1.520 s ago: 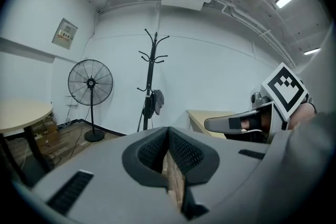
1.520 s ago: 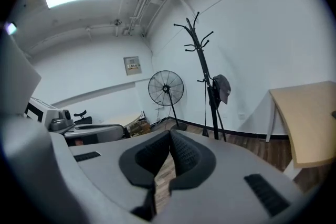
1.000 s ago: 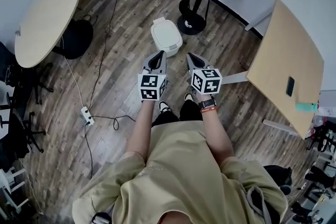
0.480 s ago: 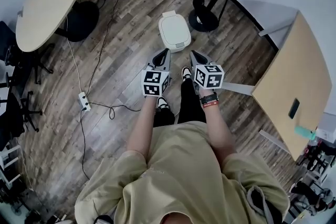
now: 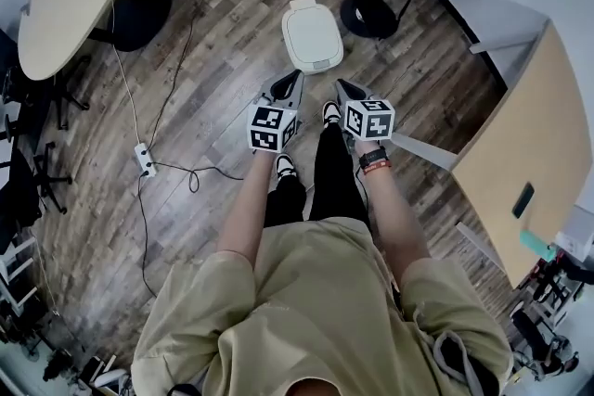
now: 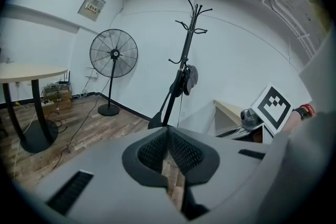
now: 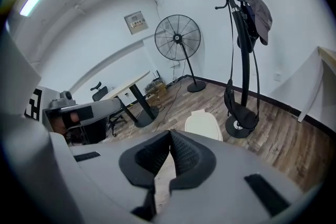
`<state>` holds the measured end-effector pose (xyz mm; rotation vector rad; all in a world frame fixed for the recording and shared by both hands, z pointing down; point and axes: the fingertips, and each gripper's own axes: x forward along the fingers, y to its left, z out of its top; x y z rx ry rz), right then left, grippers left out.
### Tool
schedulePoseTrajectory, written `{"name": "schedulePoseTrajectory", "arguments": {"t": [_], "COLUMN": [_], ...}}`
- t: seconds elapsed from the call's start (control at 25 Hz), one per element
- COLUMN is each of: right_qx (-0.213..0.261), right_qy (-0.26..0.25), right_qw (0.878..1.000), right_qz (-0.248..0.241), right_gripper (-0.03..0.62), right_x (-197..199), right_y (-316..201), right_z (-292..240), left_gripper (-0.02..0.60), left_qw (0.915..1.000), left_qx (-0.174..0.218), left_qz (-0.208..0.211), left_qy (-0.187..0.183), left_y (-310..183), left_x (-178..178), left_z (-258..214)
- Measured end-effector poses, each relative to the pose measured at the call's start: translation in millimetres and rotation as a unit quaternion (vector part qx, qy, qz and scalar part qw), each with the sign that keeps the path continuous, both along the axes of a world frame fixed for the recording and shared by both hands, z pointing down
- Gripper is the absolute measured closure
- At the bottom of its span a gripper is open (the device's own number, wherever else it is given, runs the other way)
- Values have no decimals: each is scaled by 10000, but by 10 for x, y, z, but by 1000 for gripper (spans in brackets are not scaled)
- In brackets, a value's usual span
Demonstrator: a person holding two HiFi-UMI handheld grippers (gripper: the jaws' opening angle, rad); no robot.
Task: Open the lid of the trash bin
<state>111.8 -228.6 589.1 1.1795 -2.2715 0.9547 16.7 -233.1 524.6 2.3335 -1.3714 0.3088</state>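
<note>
- Trash bin (image 5: 312, 36) stood closed on the wood floor (image 5: 213, 42)
- Left gripper (image 5: 294, 77) hovered just short of the trash bin, jaws clenched together, empty
- Right gripper (image 5: 339, 86) near the trash bin too, clenched on nothing

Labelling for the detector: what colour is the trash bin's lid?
The lid is plain cream-white, with no pattern. It shows best in the head view.
</note>
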Motion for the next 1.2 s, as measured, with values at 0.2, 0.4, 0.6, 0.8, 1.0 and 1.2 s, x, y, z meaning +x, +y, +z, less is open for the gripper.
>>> {"name": "schedulePoseTrajectory", "arguments": {"t": [0.2, 0.4, 0.6, 0.8, 1.0, 1.2], "right_qx": [-290, -430, -598, -757, -920, -1082], "right_qy": [-52, -132, -98, -24, 119, 174], "right_qw": [9996, 9990, 9981, 9971, 9957, 9939], "right_qz": [-46, 9, 66, 68, -11, -119], "right_gripper": [579, 579, 579, 579, 579, 579], "right_x": [-45, -72, -115, -102, -70, -98], "right_y": [-165, -407, -585, -716, -800, -867], "right_z": [454, 846, 1255, 1720, 2204, 2685], "left_gripper": [557, 557, 558, 558, 557, 557], "left_qw": [9997, 9984, 9982, 9982, 9973, 9956], "left_qx": [-81, -216, -310, -343, -374, -496], "left_qz": [205, 469, 460, 469, 620, 779], "left_qy": [60, 211, 206, 165, 145, 156], "left_y": [-149, -295, -419, -592, -764, -865], "left_x": [15, 29, -110, -201, -166, -51], "left_z": [426, 858, 1216, 1592, 1977, 2376]}}
